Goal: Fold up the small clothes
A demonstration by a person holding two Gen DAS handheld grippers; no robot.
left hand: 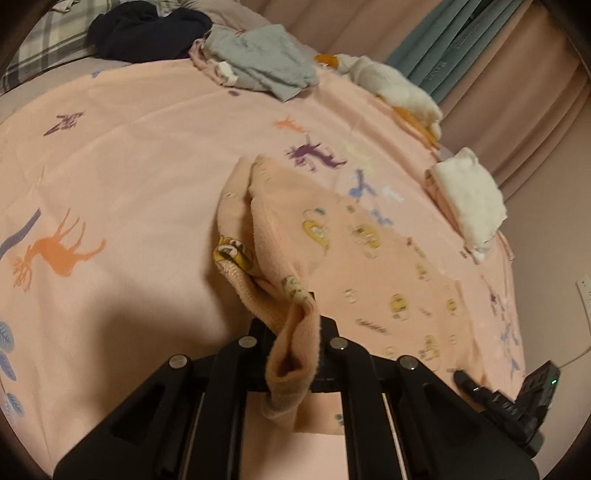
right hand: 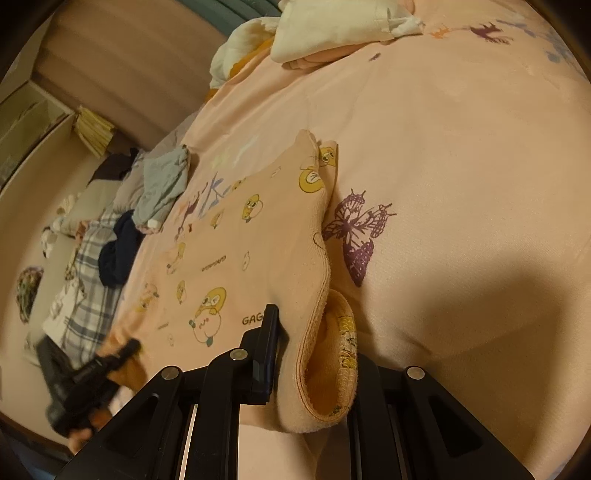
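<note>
A small peach garment with yellow cartoon prints (left hand: 354, 251) lies partly flat on the pink bedspread (left hand: 129, 177). My left gripper (left hand: 295, 332) is shut on one edge of it, and the cloth is bunched and lifted between the fingers. My right gripper (right hand: 314, 354) is shut on another edge of the same garment (right hand: 229, 236), whose hem curls over the fingers. The other gripper shows at the lower right of the left wrist view (left hand: 517, 402) and, blurred, at the lower left of the right wrist view (right hand: 88, 380).
A folded white cloth (left hand: 469, 199) lies near the bed's right edge. A grey garment (left hand: 262, 59), a dark navy one (left hand: 147, 29) and a white-and-orange heap (left hand: 399, 88) lie at the far side. Curtains (left hand: 498, 55) hang behind. A plaid cloth (right hand: 88, 280) lies left.
</note>
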